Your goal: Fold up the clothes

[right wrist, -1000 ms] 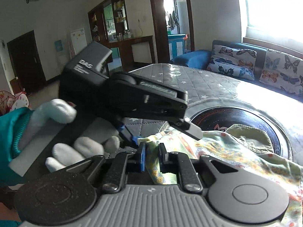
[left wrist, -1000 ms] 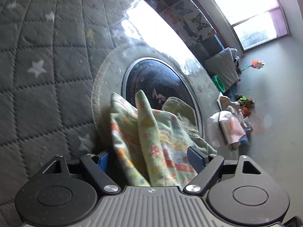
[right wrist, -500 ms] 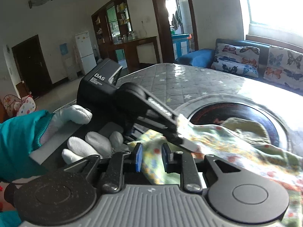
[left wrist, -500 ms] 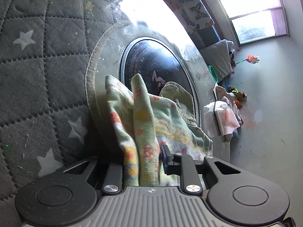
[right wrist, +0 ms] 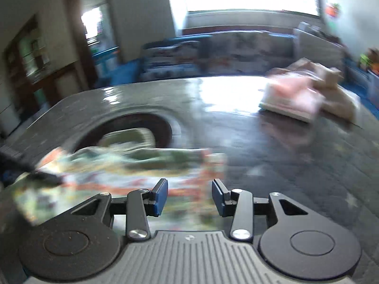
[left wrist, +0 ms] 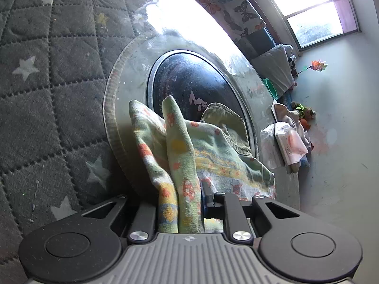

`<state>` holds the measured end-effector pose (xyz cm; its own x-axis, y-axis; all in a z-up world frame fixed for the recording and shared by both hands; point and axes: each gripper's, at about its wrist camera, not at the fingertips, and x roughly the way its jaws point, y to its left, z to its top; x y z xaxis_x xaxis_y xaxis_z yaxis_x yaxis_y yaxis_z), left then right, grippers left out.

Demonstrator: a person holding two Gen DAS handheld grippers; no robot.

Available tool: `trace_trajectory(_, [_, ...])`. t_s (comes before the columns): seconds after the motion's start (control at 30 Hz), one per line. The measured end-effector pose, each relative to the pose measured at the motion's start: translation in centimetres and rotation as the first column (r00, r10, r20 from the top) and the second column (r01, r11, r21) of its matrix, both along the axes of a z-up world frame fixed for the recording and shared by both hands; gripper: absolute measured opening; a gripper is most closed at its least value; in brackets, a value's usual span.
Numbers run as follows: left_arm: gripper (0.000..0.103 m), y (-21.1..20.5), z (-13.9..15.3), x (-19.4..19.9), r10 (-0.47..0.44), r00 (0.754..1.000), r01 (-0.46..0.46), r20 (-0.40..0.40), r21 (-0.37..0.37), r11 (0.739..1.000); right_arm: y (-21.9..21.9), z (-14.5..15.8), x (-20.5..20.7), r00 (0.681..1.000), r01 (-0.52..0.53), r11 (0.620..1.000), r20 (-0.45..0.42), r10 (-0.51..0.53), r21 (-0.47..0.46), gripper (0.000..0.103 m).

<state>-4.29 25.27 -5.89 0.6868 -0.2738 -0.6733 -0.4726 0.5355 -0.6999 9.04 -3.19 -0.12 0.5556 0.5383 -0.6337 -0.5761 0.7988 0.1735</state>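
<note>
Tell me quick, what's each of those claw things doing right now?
Left gripper: closed on the flowery cloth.
Right gripper: open, holding nothing, with the cloth blurred just ahead of it.

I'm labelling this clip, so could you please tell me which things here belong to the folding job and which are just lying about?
Job:
floral garment
left gripper, shut on it
right gripper, open
folded pile

Lying about:
butterfly cushions
pinwheel
toys
quilted cover

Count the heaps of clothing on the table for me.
2. The flowered garment lies partly over the dark round inset, pinched in the left tool. A folded stack sits at the far edge; its piece count is unclear.
</note>
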Motion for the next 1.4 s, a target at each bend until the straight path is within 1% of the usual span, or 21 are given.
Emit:
trace_trajectory(0.03, [0.019,0.0,0.1,0.1,-0.001,1.0,0.001,-0.002,0.005,1.0,-0.8,-0.5,0.9,0.999,0.033,0.999,-0.015,-0.033,0.007,0.044])
trace_trajectory(0.13, [0.019,-0.1,0.2,0.3,-0.003,1.0,0.004,-0.007,0.018,1.0,-1.6,-1.6,2.5,0.996,0.067,0.997,-0.07,-0.064,0.039,0.046])
trace_trajectory(0.27, [0.019,-0.2,0.2,0.5,-0.005,1.0,0.005,-0.013,0.031,1.0,-1.5,-2.5,3.0,0.993,0.072,0.994,-0.095,-0.064,0.08,0.047])
trace_trajectory(0.37, [0.019,-0.2,0.2,0.7,-0.007,1.0,0.008,-0.016,0.038,0.999,-1.3,-2.3,2.9,0.993,0.059,0.993,-0.104,-0.048,0.101,0.045])
trace_trajectory(0.4, [0.019,-0.2,0.2,0.8,-0.007,1.0,0.008,-0.018,0.04,0.999,-1.1,-2.3,2.9,0.994,0.055,0.993,-0.104,-0.044,0.103,0.041])
trace_trajectory(0.43, [0.019,-0.2,0.3,0.8,-0.009,1.0,0.01,-0.019,0.046,0.999,-0.7,-2.3,2.8,0.994,0.052,0.994,-0.1,-0.042,0.096,0.032])
trace_trajectory(0.5, [0.019,-0.3,0.4,1.0,-0.012,1.0,0.013,-0.022,0.058,0.998,-0.1,-2.3,2.6,0.995,0.047,0.996,-0.092,-0.039,0.079,0.021])
trace_trajectory(0.53, [0.019,-0.4,0.5,1.1,-0.014,1.0,0.016,-0.024,0.065,0.998,0.0,-2.2,2.4,0.995,0.048,0.995,-0.094,-0.041,0.083,0.013])
trace_trajectory(0.6, [0.019,-0.6,0.7,1.1,-0.022,1.0,0.024,-0.021,0.08,0.996,0.0,-2.1,2.1,0.994,0.053,0.994,-0.098,-0.044,0.094,0.01])
trace_trajectory(0.7, [0.017,-0.8,1.6,1.2,-0.039,0.999,0.04,-0.008,0.103,0.994,-0.4,-1.4,1.3,0.996,0.06,0.992,-0.077,-0.052,0.113,0.008])
trace_trajectory(0.77, [0.016,-1.1,2.4,1.6,-0.057,0.998,0.056,0.006,0.117,0.992,-0.7,-0.7,0.8,0.997,0.065,0.991,-0.056,-0.059,0.117,0.004])
trace_trajectory(0.97, [0.015,-2.6,4.7,3.3,-0.127,0.991,0.118,0.042,0.16,0.98,-2.4,1.7,-0.8,0.997,0.073,0.99,0.009,-0.075,0.121,0.004])
trace_trajectory(1.2, [0.015,-6.6,6.6,7.2,-0.234,0.971,0.218,0.056,0.205,0.954,-5.3,4.4,-1.6,0.987,0.125,0.987,0.091,-0.135,0.104,0.003])
trace_trajectory(1.4, [0.015,-10.4,7.9,10.9,-0.317,0.945,0.293,0.075,0.231,0.928,-9.1,6.6,-1.5,0.962,0.215,0.972,0.151,-0.228,0.095,0.003])
